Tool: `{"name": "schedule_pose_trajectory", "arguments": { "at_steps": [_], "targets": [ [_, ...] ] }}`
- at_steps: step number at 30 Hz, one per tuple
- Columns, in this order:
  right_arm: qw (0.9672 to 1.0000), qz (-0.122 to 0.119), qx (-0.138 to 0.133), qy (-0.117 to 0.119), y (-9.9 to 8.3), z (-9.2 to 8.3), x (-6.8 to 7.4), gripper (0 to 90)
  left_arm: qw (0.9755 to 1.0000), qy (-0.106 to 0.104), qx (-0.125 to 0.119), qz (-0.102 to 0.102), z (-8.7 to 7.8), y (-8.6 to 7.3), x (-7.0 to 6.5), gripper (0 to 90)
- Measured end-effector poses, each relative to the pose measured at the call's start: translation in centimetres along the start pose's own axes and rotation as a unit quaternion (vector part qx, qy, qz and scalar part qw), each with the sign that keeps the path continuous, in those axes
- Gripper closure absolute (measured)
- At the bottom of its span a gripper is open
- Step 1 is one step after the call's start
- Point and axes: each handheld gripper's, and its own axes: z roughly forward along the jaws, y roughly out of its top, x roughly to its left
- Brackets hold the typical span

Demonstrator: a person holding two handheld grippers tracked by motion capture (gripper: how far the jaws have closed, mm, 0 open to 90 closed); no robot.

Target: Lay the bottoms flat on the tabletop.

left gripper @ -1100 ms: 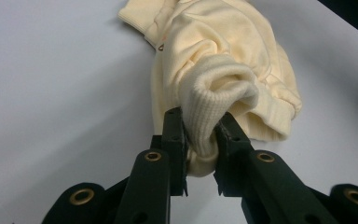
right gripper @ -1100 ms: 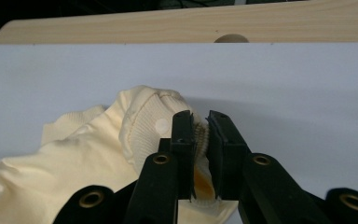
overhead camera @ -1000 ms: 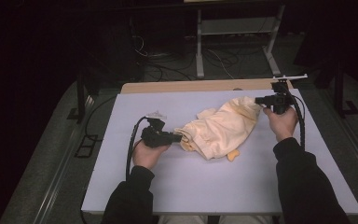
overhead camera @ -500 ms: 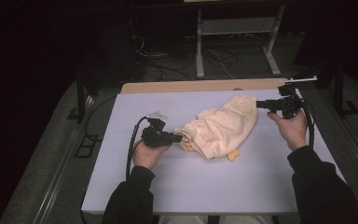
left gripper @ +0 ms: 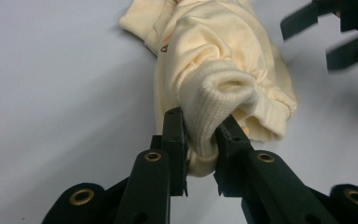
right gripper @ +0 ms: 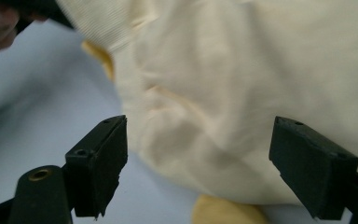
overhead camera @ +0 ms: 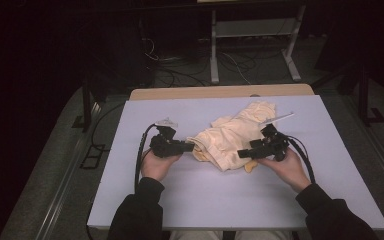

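One crumpled pale yellow garment (overhead camera: pixel 232 137) is lying on the pale blue worktop (overhead camera: pixel 190 200), a little beyond its middle and closer to the far edge than to the near one. Two hand-held grippers are working at it, one from each side. The left gripper (left gripper: pixel 200 135) is lying level in the person's left hand (overhead camera: pixel 156 164), pointing across the worktop toward the right edge, its jaws pinching a ribbed cuff (left gripper: pixel 216 100) at the garment's left end; the knit is bulging out between the pads. The right gripper (right gripper: pixel 198 170) is sitting in the person's right hand (overhead camera: pixel 286 167), aimed toward the left edge at the garment's near right side. Its jaws have just been opening and are standing wide apart, with the cloth just ahead of them and neither pad pressing on it. Both forearms are reaching in over the near edge, sleeves dark
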Motion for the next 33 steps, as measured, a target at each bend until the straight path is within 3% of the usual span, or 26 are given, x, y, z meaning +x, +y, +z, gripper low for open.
{"name": "schedule_pose_trajectory", "arguments": {
  "at_steps": [3,7,11,13,15,17,22,25,30,33],
  "targets": [
    [0.9992,-0.037,0.017,0.009,-0.3,0.9,1.5,18.9,1.0,0.004,0.002,0.0,0.0,0.1,0.0,75.1],
    [0.9958,-0.075,0.05,-0.016,-0.7,2.5,2.4,20.4,1.0,0.007,0.002,0.002,0.1,0.4,0.1,75.1],
    [0.9905,-0.099,0.086,-0.042,-1.0,4.5,2.4,37.5,0.9999,0.009,0.005,0.004,0.1,0.9,0.1,75.1],
    [0.99,-0.112,0.076,-0.038,-1.0,4.8,2.4,59.5,0.9999,0.011,0.005,0.006,0.2,1.1,0.1,75.1],
    [0.9915,-0.1,0.079,-0.023,-0.6,4.8,2.3,74.8,0.9999,0.012,0.006,0.006,0.3,1.4,0.2,75.1],
    [0.9926,-0.088,0.081,-0.019,-0.3,4.5,2.1,80.1,0.9998,0.017,0.011,0.007,0.4,1.8,0.4,75.1],
    [0.9967,-0.054,0.06,0.012,0.4,2.7,1.0,82.2,0.9996,0.024,0.009,0.01,0.4,3.1,0.6,75.2],
    [0.9974,-0.038,0.053,0.029,0.9,1.5,0.5,82.3,0.9994,0.027,0.007,0.021,0.5,4.4,0.5,75.3],
    [0.9983,-0.031,0.036,0.035,1.9,-0.5,0.1,82.8,0.9985,0.039,0.0,0.039,0.4,6.3,0.1,75.3],
    [0.998,-0.031,0.03,0.046,2.5,-1.5,0.2,83.5,0.9967,0.051,-0.013,0.062,0.2,7.7,-0.5,75.4]
  ]
}}
